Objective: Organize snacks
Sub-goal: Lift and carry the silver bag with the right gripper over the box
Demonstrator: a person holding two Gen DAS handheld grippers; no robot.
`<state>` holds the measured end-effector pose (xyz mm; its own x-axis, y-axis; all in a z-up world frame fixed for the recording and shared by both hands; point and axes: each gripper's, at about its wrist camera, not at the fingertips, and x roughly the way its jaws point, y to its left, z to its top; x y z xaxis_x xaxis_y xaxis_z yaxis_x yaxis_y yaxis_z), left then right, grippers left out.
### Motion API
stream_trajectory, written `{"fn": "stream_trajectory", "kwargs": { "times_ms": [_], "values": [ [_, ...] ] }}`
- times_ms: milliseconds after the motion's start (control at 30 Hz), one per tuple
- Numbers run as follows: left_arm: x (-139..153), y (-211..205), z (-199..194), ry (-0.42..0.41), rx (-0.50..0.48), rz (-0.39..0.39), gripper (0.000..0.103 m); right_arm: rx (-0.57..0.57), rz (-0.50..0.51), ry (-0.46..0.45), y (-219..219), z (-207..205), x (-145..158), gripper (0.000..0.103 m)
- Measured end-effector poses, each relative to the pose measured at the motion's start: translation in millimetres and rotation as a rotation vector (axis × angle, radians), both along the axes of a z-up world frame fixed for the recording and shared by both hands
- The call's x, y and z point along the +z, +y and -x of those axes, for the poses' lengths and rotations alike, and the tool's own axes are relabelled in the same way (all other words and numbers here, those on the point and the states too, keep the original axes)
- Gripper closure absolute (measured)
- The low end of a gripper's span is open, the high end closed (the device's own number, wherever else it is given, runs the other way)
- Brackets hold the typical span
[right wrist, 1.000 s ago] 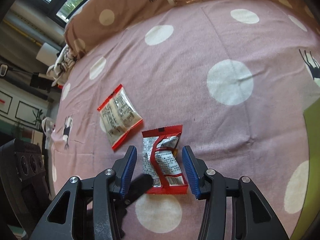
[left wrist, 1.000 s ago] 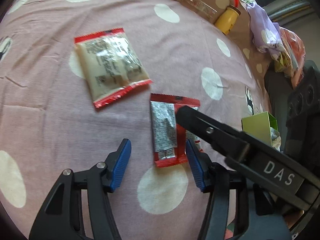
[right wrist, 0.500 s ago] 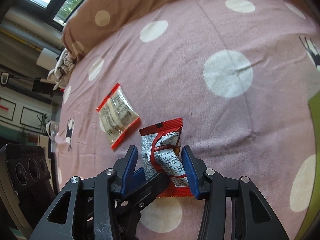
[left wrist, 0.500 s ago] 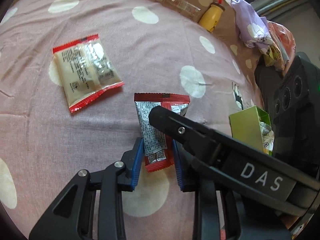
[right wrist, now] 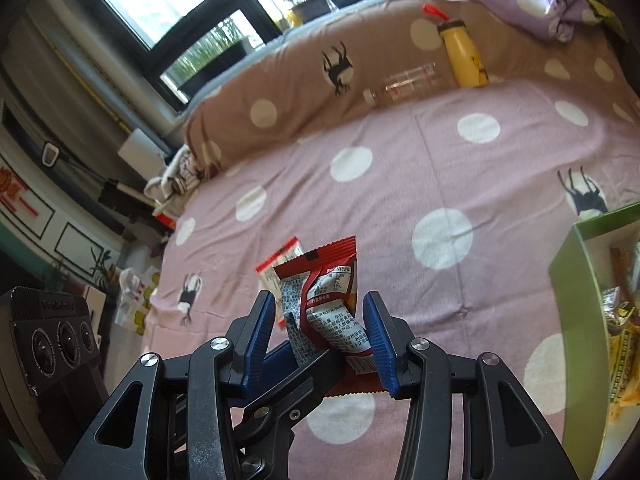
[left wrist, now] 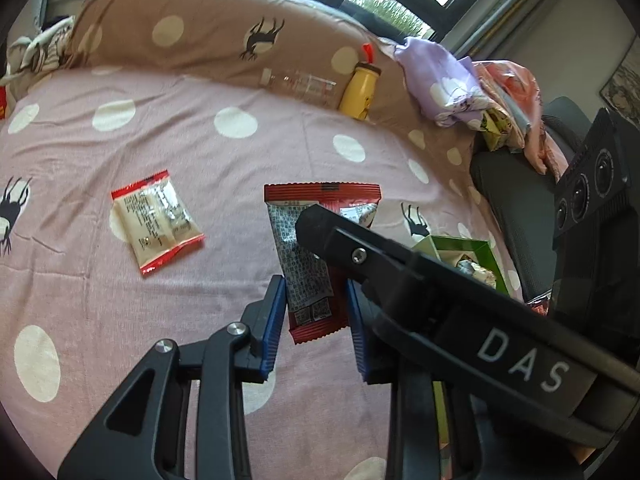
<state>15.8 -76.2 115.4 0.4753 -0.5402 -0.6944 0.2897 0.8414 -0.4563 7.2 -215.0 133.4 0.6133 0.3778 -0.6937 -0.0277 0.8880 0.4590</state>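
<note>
Both the left gripper (left wrist: 316, 312) and right gripper (right wrist: 320, 332) are clamped on one red snack packet (right wrist: 324, 304), held up left of the green box (right wrist: 576, 280). If they pull apart, the crumpled wrapper could tear or slip onto the bed (right wrist: 420, 168).

The bed (right wrist: 400, 184) lies open ahead, pink spotted cover bare but for a flat packet (left wrist: 156, 222) to the left. A green box (right wrist: 568, 264) stands close on the right, its mouth free. At the far edge a pillow (left wrist: 208, 36), clear bottle (left wrist: 300, 82) and yellow bottle (left wrist: 358, 94) block the way.
</note>
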Motion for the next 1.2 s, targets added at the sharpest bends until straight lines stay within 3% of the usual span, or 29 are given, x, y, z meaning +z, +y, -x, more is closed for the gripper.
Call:
{"fn": "stream_trajectory", "kwargs": {
  "times_ms": [467, 1200],
  "values": [
    [20, -8, 13, -0.114, -0.036, 0.047, 0.074, -0.042, 0.048, -0.109, -7, 23, 28, 0.054],
    [38, -17, 28, -0.208, -0.075, 0.094, 0.074, -0.086, 0.117, -0.196, -15, 46, 55, 0.054]
  ]
}}
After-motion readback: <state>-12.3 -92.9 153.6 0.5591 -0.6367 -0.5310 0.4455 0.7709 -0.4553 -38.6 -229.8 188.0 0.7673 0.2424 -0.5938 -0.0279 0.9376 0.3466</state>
